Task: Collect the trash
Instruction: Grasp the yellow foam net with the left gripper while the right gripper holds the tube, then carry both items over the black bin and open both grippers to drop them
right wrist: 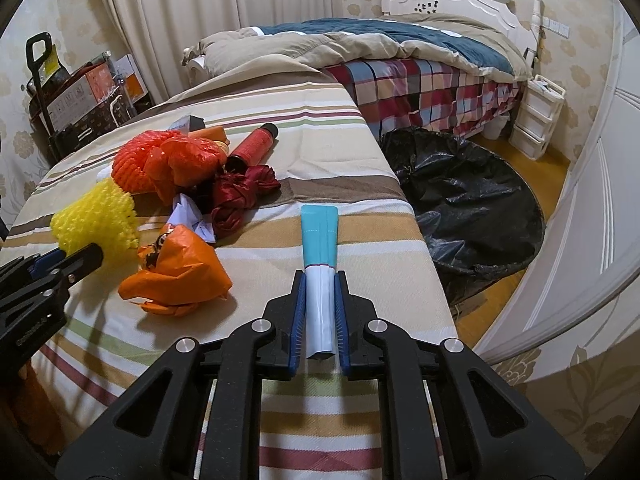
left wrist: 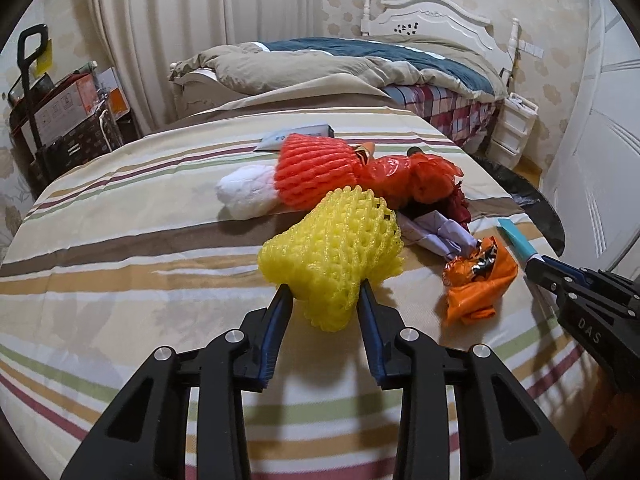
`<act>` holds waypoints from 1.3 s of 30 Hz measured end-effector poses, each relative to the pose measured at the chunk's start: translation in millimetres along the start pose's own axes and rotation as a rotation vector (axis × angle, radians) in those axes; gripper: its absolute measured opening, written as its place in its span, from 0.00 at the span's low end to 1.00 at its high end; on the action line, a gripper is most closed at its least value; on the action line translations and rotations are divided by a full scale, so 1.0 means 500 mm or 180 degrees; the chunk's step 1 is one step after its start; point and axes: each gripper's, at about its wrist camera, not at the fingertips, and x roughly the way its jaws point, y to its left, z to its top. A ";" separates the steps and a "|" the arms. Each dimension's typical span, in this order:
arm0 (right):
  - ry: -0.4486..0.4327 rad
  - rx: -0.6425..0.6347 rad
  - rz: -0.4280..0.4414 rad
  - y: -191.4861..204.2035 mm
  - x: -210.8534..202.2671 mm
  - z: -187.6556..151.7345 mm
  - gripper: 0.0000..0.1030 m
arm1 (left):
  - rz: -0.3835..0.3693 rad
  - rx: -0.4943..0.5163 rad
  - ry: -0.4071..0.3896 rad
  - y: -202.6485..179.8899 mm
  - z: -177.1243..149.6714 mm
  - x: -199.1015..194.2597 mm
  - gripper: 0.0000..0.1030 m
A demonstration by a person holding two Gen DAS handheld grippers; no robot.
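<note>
Bedroom scene w/ a striped cloth surface (left wrist: pixel 120 240) carrying a heap of trash.

Containers: a black plastic bin bag (right wrist: pixel 472 200) lines a round bin on the floor just beside the cloth's right edge; its mouth gapes, contents too dark to tell. A white plastic drawer unit (right wrist: pixel 536 120) stands by the far bed (right wrist: pixel 400 48).

Left hand-held gripper (left wrist: pixel 324 292): pads pressed on the near end of a yellow foam fruit net (left wrist: pixel 332 248), which bulges out beyond the fingers. Right hand-held gripper (right wrist: pixel 320 280): clamped tight on a rolled white-and-teal plastic packet (right wrist: pixel 319 240), its teal end fanning out past the tips.

Rest of the heap, on the cloth: a red-orange foam fruit net (left wrist: pixel 316 168) over a white fluffy lump (left wrist: pixel 246 192), a crumpled orange plastic bag (right wrist: pixel 176 280), a red crinkled plastic bag (left wrist: pixel 400 176), crumpled pale paper (left wrist: pixel 436 232), dark red knotted fabric (right wrist: pixel 240 192).

Writing: "DAS" on the right gripper's body, left-wrist view only. Carton labels at far left unreadable.

Right-wrist view alone shows a red cylinder tube (right wrist: pixel 256 142) and most of the bin bag; left-wrist view shows only the bag's edge.
</note>
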 end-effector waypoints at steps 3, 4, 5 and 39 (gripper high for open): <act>-0.0031 0.0002 0.0006 0.002 -0.008 -0.001 0.13 | 0.0005 -0.0042 -0.0044 0.008 -0.001 -0.015 0.35; -0.0043 0.0004 0.0006 0.002 -0.011 -0.002 0.13 | 0.0002 -0.0061 -0.0064 0.010 0.000 -0.020 0.35; -0.0056 0.0009 0.0009 0.002 -0.014 -0.001 0.13 | -0.0004 -0.0079 -0.0093 0.011 0.003 -0.027 0.35; -0.0378 0.0574 -0.0495 -0.292 0.061 0.150 0.13 | -0.0355 0.0421 -0.0222 -0.339 0.232 0.148 0.35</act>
